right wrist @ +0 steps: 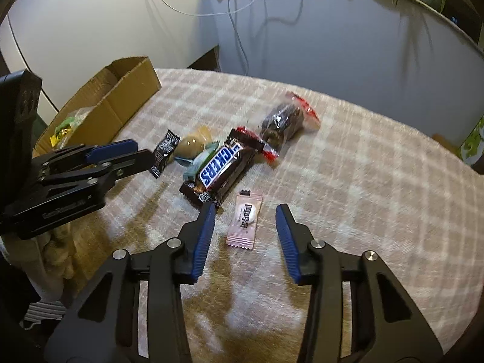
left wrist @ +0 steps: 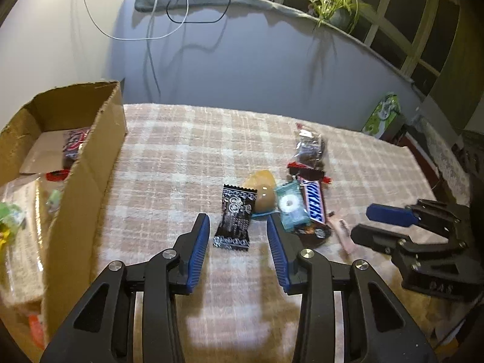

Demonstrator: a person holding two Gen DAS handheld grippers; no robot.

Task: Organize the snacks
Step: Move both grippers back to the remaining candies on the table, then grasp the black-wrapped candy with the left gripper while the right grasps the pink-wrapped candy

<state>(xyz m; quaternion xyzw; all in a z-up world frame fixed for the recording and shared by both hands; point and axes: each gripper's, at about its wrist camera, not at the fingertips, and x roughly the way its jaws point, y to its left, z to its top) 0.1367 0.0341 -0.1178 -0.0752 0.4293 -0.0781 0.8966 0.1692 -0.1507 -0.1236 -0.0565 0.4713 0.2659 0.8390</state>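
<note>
Both tongs gaping, empty: left gripper (left wrist: 239, 230) straddling black packet (left wrist: 233, 218), right gripper (right wrist: 245, 217) straddling pink packet (right wrist: 245, 218), frame centre; closing squarely across each wrapper's middle advised.

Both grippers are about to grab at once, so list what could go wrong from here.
1. The left gripper straddles the black wrapper, but its right finger sits against the teal packet; closing may drag that too.
2. The pink sachet lies flat on the fuzzy cloth; the right gripper could pinch fabric or slip off.
</note>
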